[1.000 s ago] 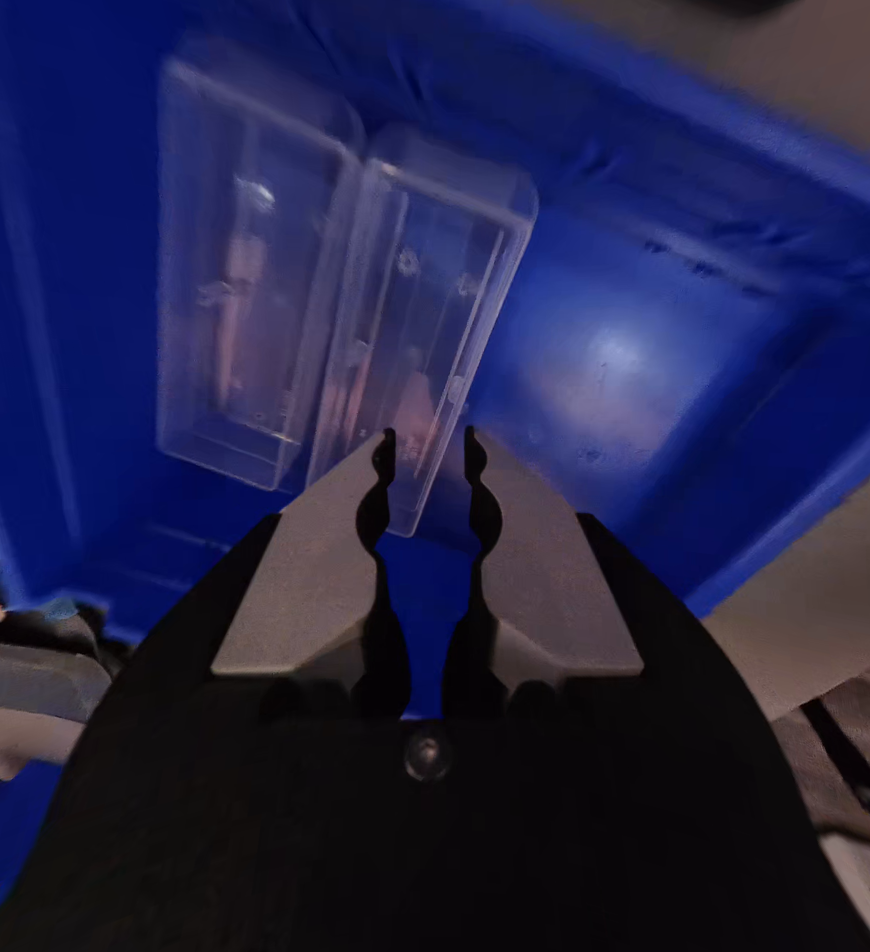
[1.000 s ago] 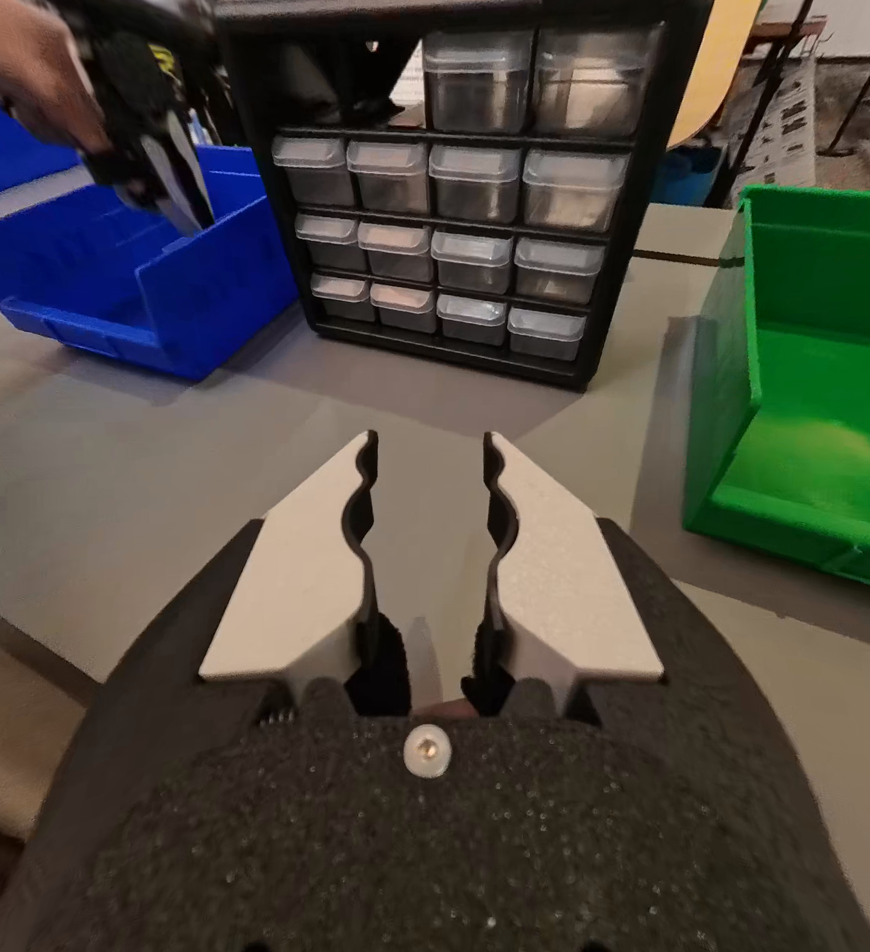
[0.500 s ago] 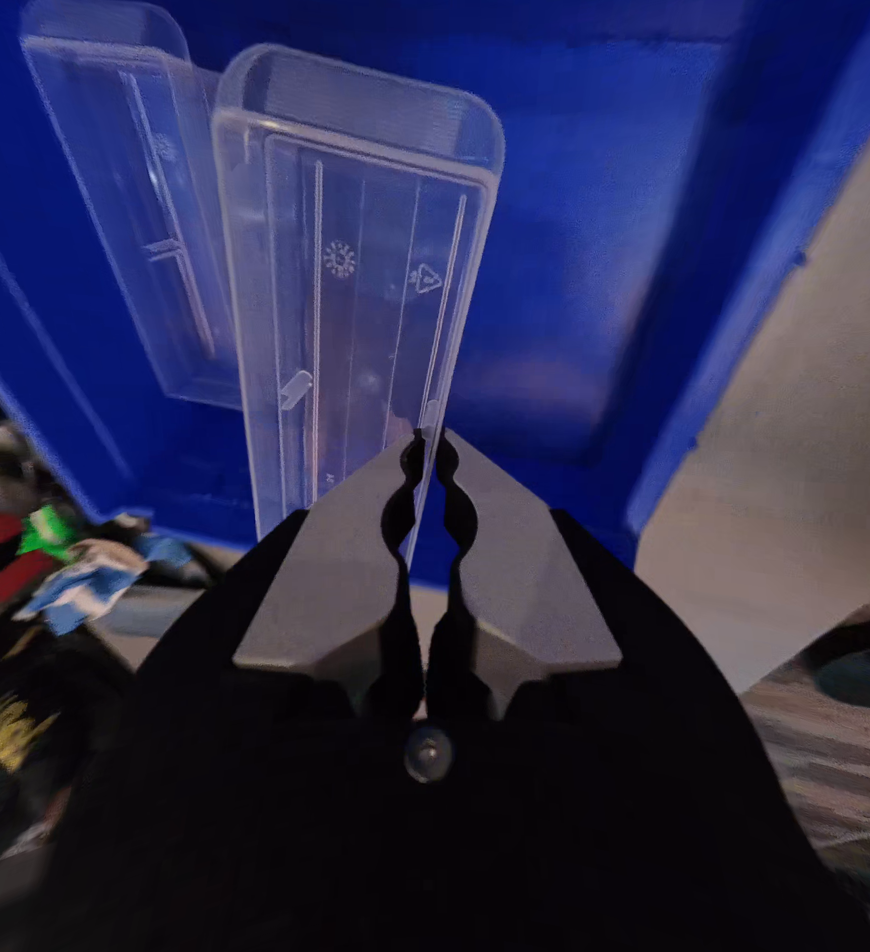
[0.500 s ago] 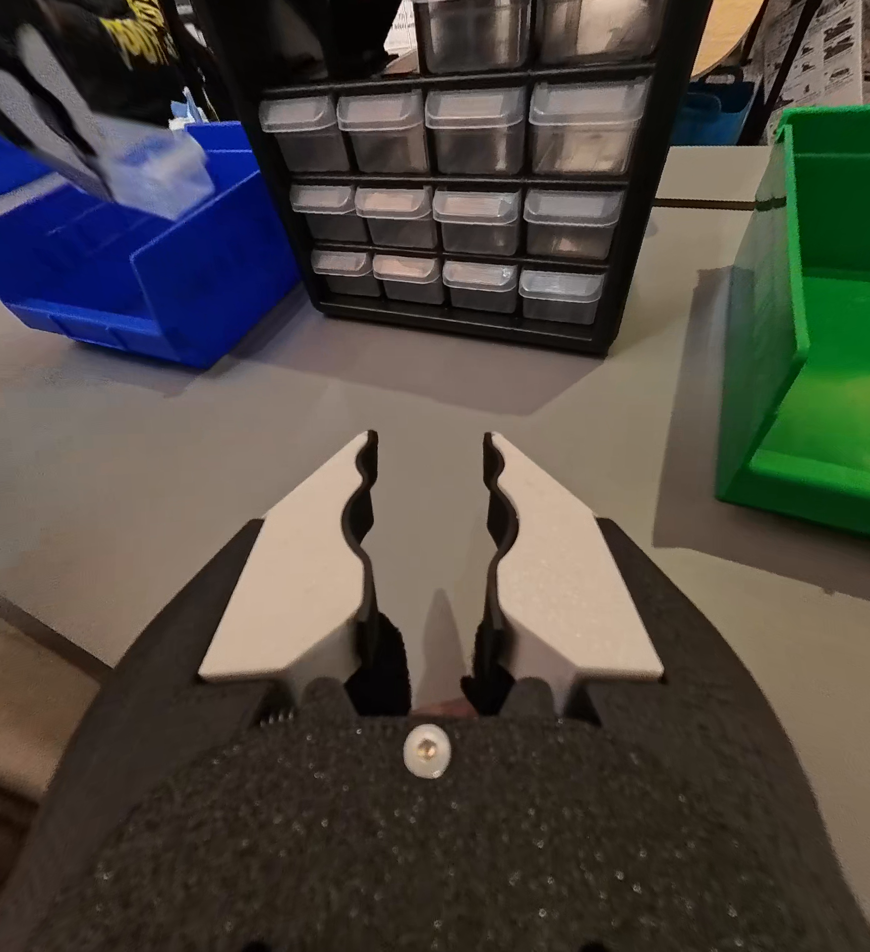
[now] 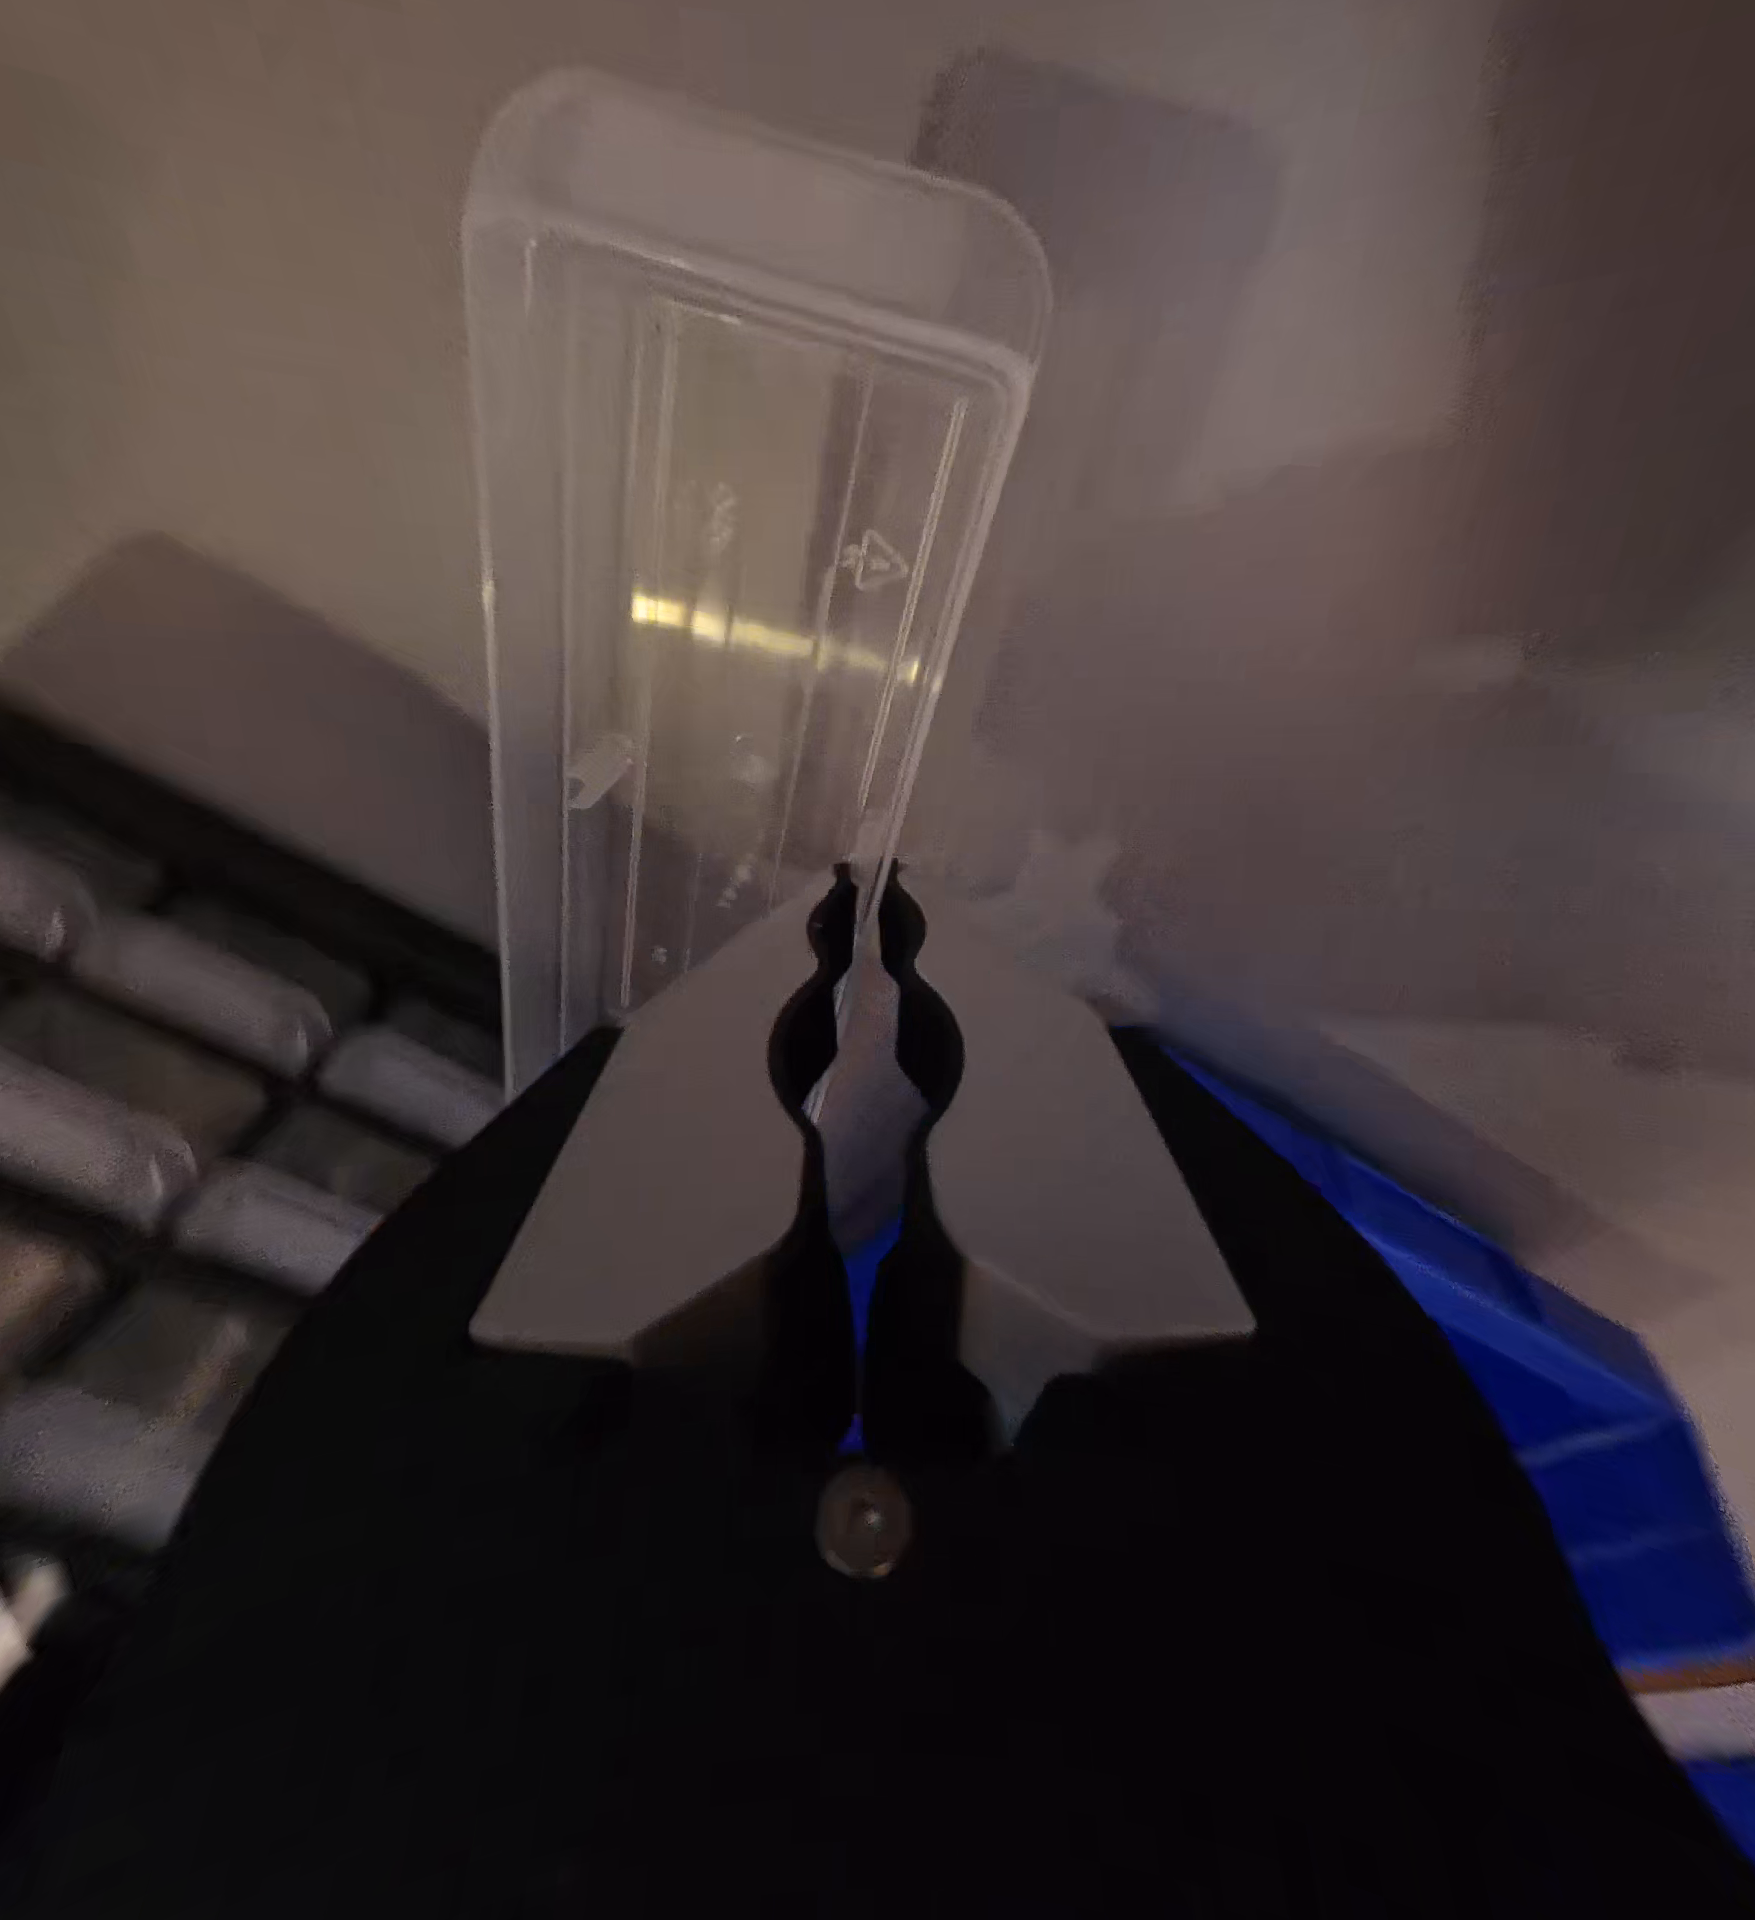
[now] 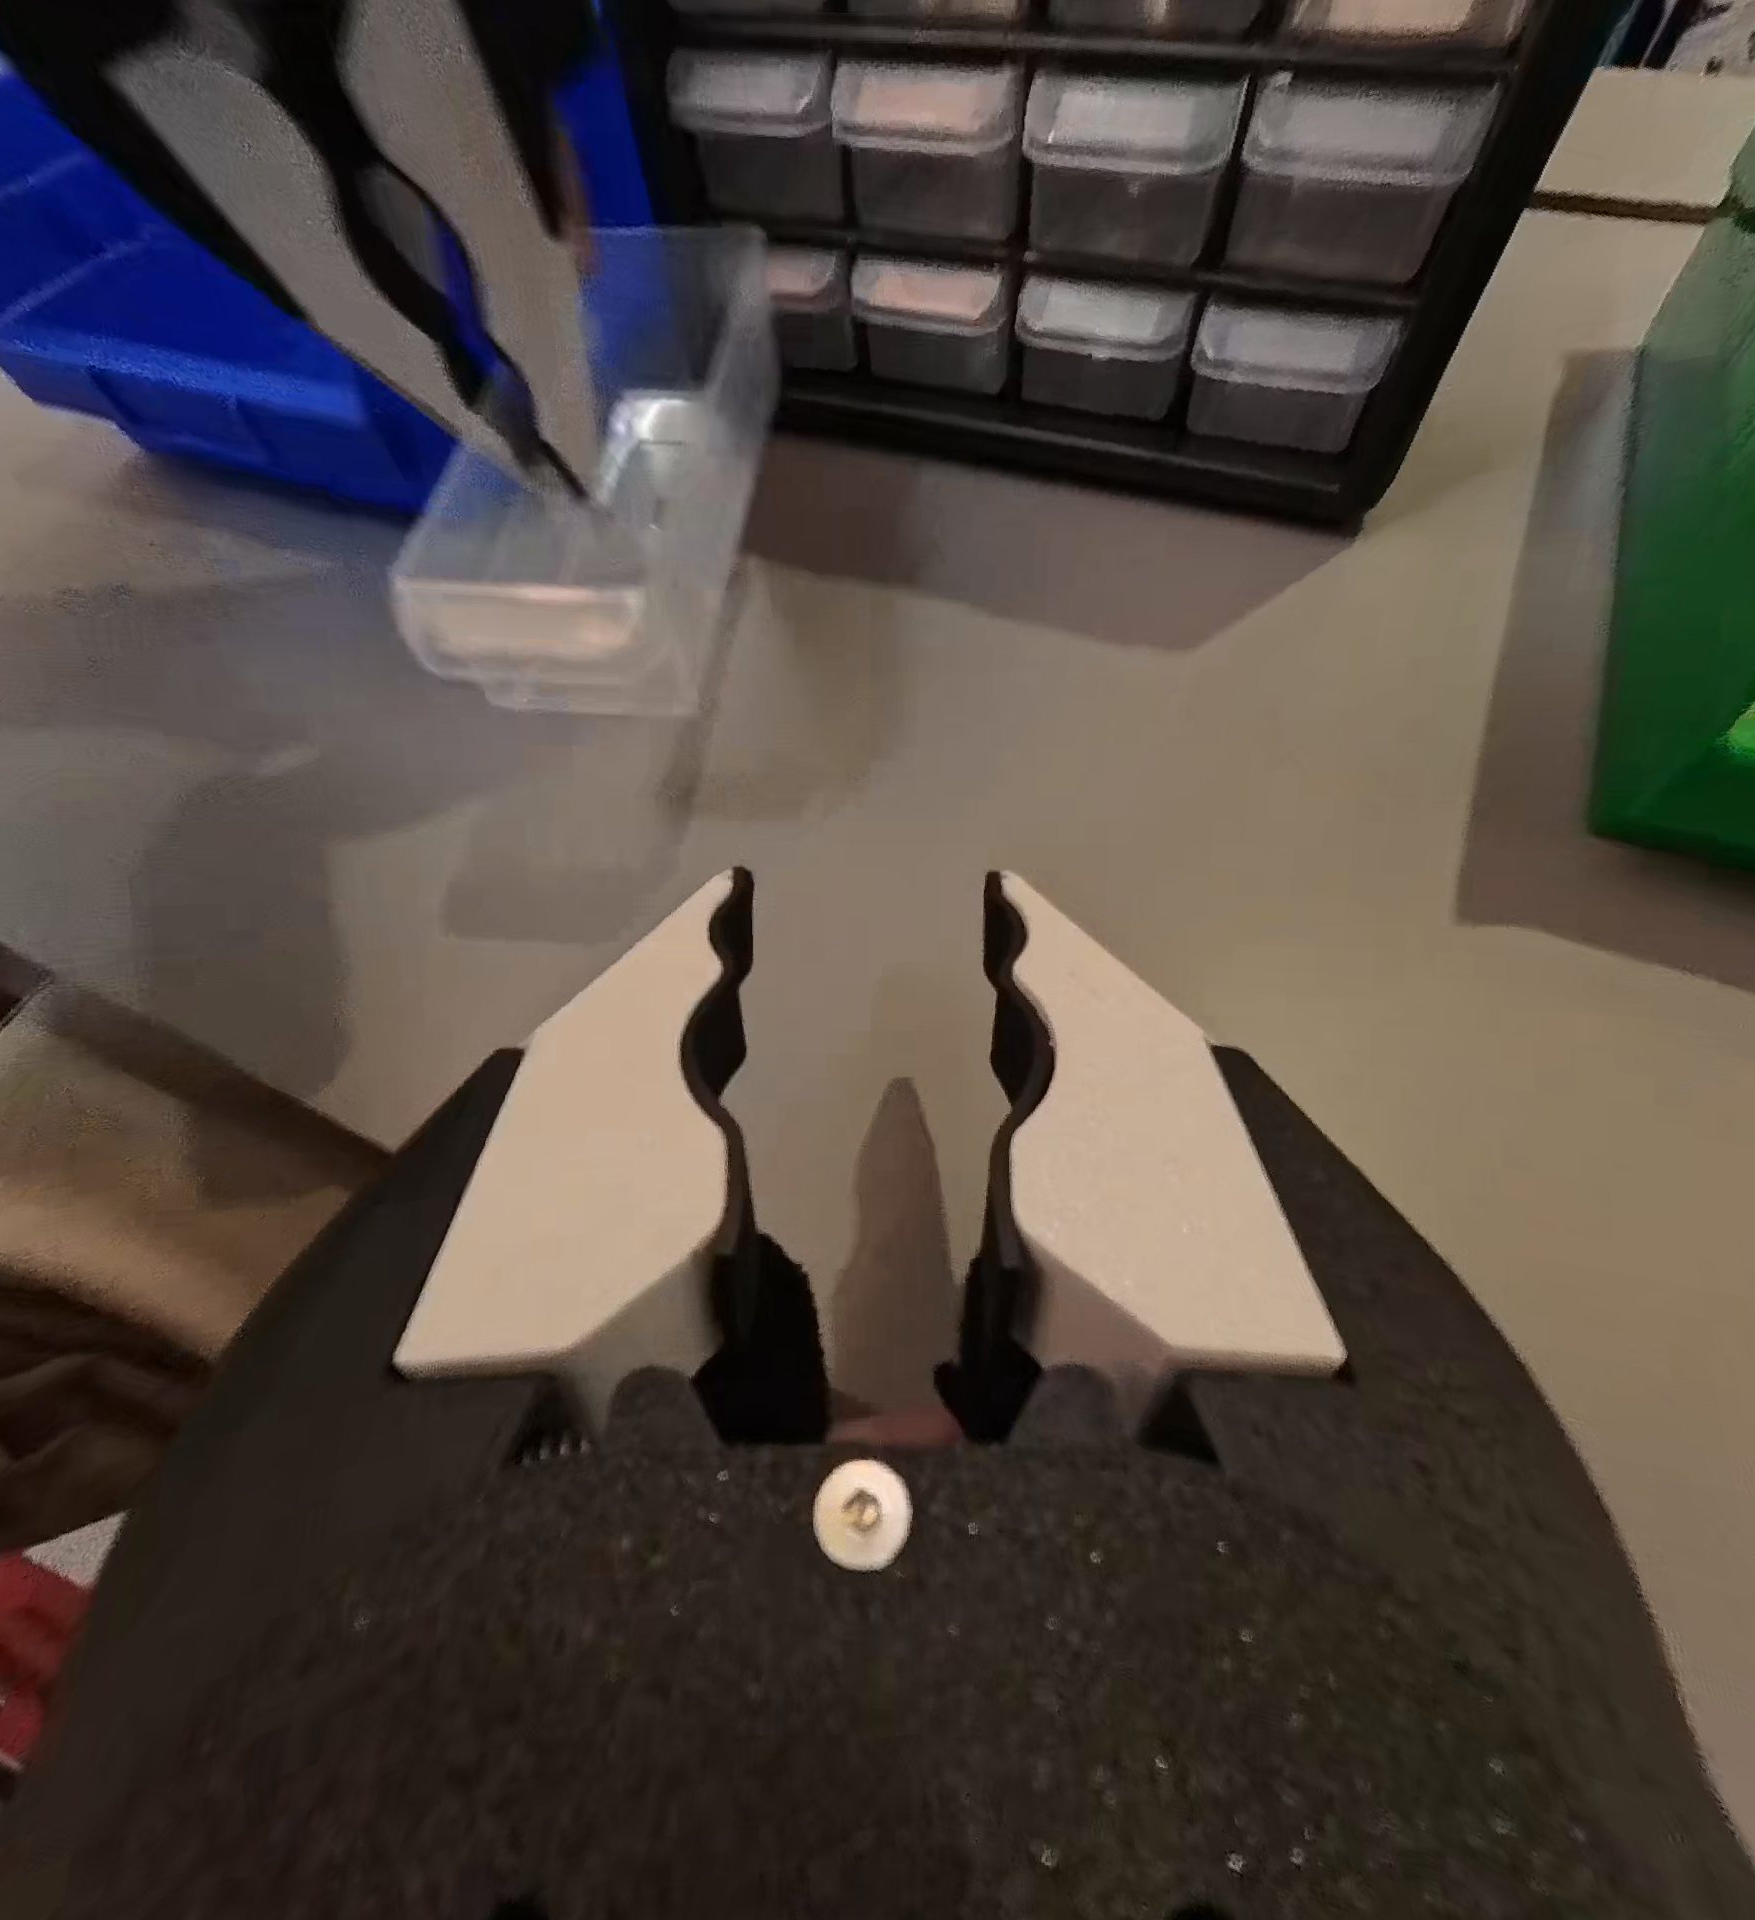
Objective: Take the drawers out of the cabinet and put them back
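Observation:
My left gripper (image 5: 865,883) is shut on the side wall of a clear plastic drawer (image 5: 748,540). In the right wrist view the left gripper (image 6: 572,483) holds that drawer (image 6: 592,551) in the air above the table, in front of the black cabinet (image 6: 1091,229). The cabinet holds rows of clear drawers; it shows blurred at the lower left of the left wrist view (image 5: 125,1039). My right gripper (image 6: 865,894) is open and empty, low over the grey table (image 6: 1112,748), nearer than the cabinet.
A blue bin (image 6: 156,343) stands left of the cabinet; it also shows at the right of the left wrist view (image 5: 1475,1382). A green bin (image 6: 1746,520) stands at the right. A sleeve (image 6: 42,1299) lies at the lower left, off the table edge.
My left gripper closed on the clear drawer in the blue bin, lifted it out and carried it right, toward the front of the cabinet. My right gripper stayed open and moved closer to the cabinet.

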Tool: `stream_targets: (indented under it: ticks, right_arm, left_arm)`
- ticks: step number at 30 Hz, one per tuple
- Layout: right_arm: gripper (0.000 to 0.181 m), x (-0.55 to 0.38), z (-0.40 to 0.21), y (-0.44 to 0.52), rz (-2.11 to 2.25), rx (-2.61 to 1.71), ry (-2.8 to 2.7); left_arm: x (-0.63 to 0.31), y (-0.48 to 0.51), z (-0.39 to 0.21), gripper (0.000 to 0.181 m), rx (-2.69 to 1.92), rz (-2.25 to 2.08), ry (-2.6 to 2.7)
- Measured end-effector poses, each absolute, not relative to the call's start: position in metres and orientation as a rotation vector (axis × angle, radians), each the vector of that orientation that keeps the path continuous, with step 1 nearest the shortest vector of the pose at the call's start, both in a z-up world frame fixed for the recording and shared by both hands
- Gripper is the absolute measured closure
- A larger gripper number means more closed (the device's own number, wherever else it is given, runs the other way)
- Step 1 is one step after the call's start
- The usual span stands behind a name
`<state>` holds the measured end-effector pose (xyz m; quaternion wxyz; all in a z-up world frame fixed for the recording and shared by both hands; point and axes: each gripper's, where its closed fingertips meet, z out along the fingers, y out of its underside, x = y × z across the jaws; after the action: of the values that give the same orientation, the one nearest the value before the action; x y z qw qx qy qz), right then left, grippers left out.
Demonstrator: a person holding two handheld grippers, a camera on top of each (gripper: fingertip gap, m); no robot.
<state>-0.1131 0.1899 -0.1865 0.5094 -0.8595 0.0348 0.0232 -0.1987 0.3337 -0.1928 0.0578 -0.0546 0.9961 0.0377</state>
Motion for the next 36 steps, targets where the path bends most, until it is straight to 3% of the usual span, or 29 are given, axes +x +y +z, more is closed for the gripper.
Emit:
stream_targets:
  ticks: [14,16,18,21,24,28,33,36]
  right_arm:
    - [0.132,-0.156,-0.215,0.185,0.139,-2.128,0.076]
    - [0.131,-0.159,-0.215,0.187,0.156,-2.124,0.09]
    - [0.128,-0.16,-0.215,0.19,0.146,-2.117,0.101]
    - [0.12,-0.161,-0.212,0.199,0.103,-2.097,0.09]
    - [0.113,-0.159,-0.214,0.209,0.043,-2.101,0.082]
    - [0.109,-0.167,-0.218,0.222,0.074,-2.123,0.103]
    - [0.098,-0.161,-0.226,0.231,-0.026,-2.155,0.143]
    - [0.087,-0.16,-0.232,0.236,-0.074,-2.175,0.156]
  left_arm:
    - [-0.164,0.328,-0.249,0.178,0.245,0.215,3.054]
    - [-0.16,0.33,-0.244,0.169,0.233,0.233,3.016]
    - [-0.154,0.335,-0.229,0.148,0.179,0.269,2.949]
    - [-0.141,0.339,-0.178,0.159,-0.083,0.164,2.838]
    - [-0.118,0.346,-0.093,0.17,-0.521,-0.214,2.622]
    - [-0.097,0.408,-0.005,0.179,-1.062,-0.565,2.285]
    - [-0.078,0.458,0.003,0.181,-1.406,-0.851,2.119]
    - [-0.074,0.475,-0.018,0.181,-1.441,-0.793,2.151]
